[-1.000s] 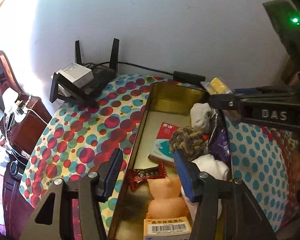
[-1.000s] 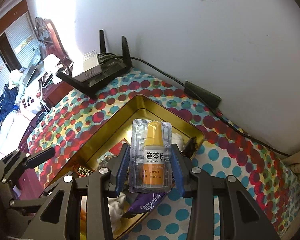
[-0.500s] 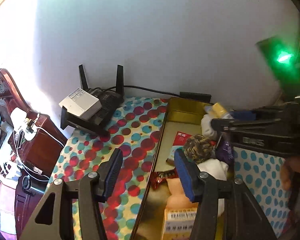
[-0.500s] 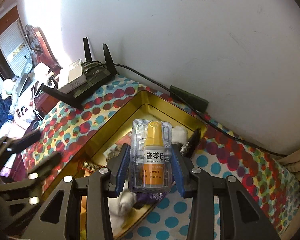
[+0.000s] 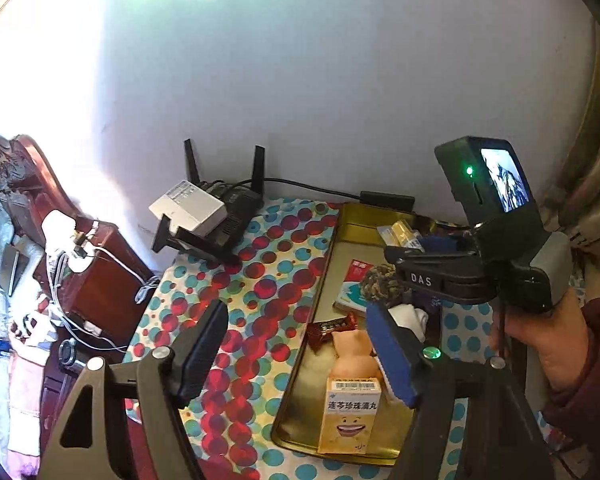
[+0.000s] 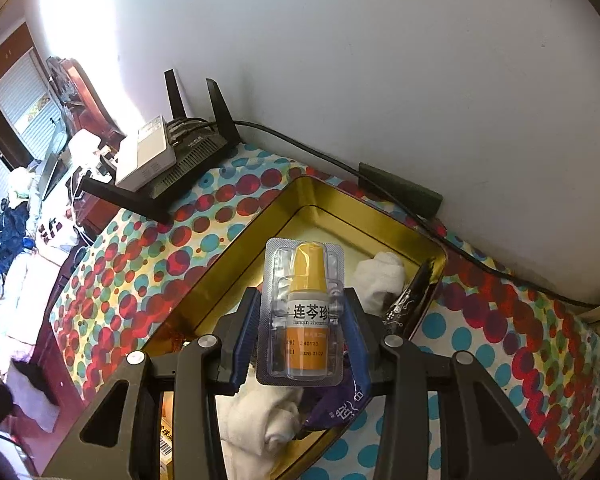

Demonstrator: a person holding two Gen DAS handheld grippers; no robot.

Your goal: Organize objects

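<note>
Risen since a second ago, left gripper (image 5: 296,352) – jaws just widened, nothing between | right gripper (image 6: 300,336) clamped on blister-packed bottle (image 6: 305,312), above gold tin (image 6: 228,256) | yellow medicine box (image 5: 350,414) at tin's 6 o'clock end – router (image 5: 220,220) at 10 o'clock

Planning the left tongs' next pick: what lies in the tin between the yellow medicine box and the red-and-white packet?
In the left wrist view, a peach toy and a brown candy wrapper lie between the yellow medicine box and the red-and-white packet.
</note>
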